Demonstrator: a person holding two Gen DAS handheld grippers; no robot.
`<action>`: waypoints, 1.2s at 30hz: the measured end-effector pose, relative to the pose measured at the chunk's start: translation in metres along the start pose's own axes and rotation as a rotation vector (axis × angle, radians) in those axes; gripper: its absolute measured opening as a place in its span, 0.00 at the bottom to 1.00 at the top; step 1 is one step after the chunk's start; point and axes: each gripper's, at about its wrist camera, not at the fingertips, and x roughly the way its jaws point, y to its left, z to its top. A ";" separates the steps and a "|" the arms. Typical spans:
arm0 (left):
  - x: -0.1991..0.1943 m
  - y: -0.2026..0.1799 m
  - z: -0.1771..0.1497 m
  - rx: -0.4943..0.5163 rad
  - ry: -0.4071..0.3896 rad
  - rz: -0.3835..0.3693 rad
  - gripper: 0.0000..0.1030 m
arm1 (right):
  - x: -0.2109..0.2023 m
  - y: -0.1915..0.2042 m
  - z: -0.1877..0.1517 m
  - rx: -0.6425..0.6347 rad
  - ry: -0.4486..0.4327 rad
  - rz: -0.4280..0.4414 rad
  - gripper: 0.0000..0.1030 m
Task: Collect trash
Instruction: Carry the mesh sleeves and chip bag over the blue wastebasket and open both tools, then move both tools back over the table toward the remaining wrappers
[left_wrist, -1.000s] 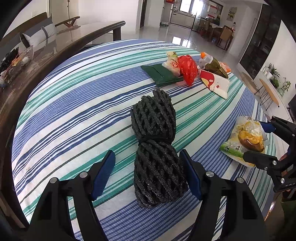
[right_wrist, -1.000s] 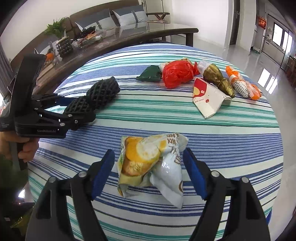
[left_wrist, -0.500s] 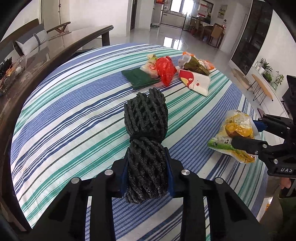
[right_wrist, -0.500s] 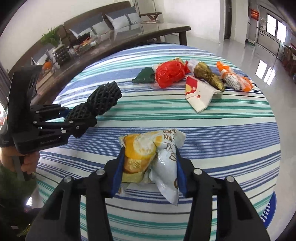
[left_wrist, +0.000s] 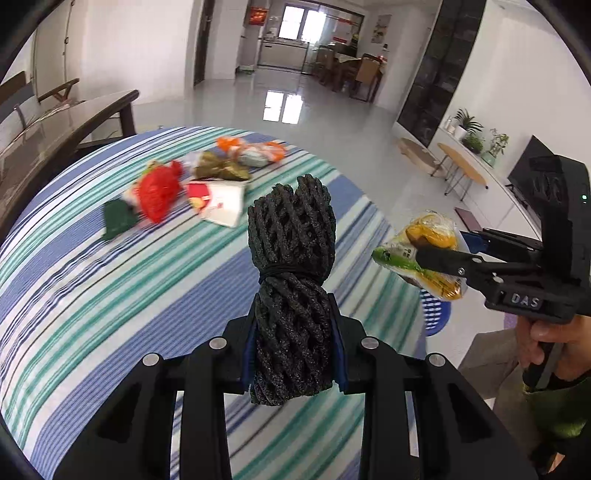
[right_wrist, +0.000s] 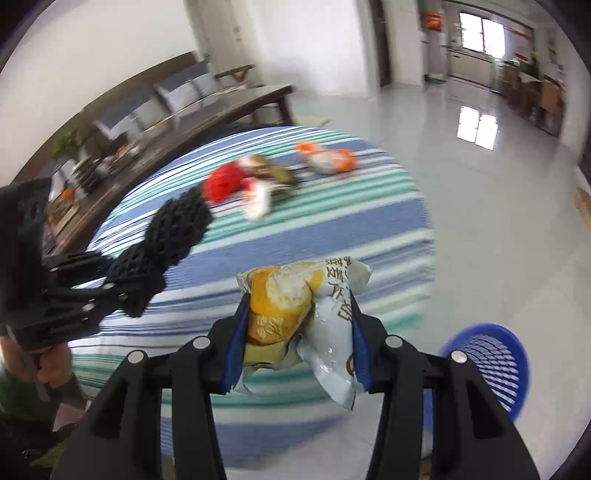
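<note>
My left gripper (left_wrist: 293, 350) is shut on a black foam net bundle (left_wrist: 291, 258) tied at its middle, lifted clear of the striped tablecloth (left_wrist: 110, 295). My right gripper (right_wrist: 297, 343) is shut on a crumpled yellow and white snack bag (right_wrist: 295, 306), also held above the cloth. From the left wrist, that snack bag (left_wrist: 428, 251) shows at the right in the right gripper (left_wrist: 443, 254). From the right wrist, the net bundle (right_wrist: 173, 229) shows at the left in the left gripper (right_wrist: 122, 288). A blue mesh bin (right_wrist: 487, 365) stands on the floor below the table's right edge.
More trash lies at the far side of the table: a red bag (left_wrist: 159, 192), a green packet (left_wrist: 118, 218), a white and red wrapper (left_wrist: 218, 201), an orange and white wrapper (left_wrist: 255, 151). A dark wooden table (left_wrist: 48, 140) stands at the left. A hand (left_wrist: 546, 339) holds the right gripper's handle.
Both grippers closed from open onto their items, the left on the net bundle, the right on the snack bag. Both then lifted them off the cloth and drew back towards the table's near edge.
</note>
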 end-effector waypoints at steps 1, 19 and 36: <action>0.005 -0.018 0.004 0.015 0.001 -0.026 0.30 | -0.008 -0.022 -0.005 0.029 -0.003 -0.042 0.45; 0.184 -0.237 0.028 0.098 0.197 -0.221 0.31 | -0.024 -0.247 -0.075 0.373 0.064 -0.294 0.45; 0.310 -0.269 0.017 0.144 0.280 -0.171 0.64 | -0.001 -0.315 -0.104 0.561 0.055 -0.241 0.68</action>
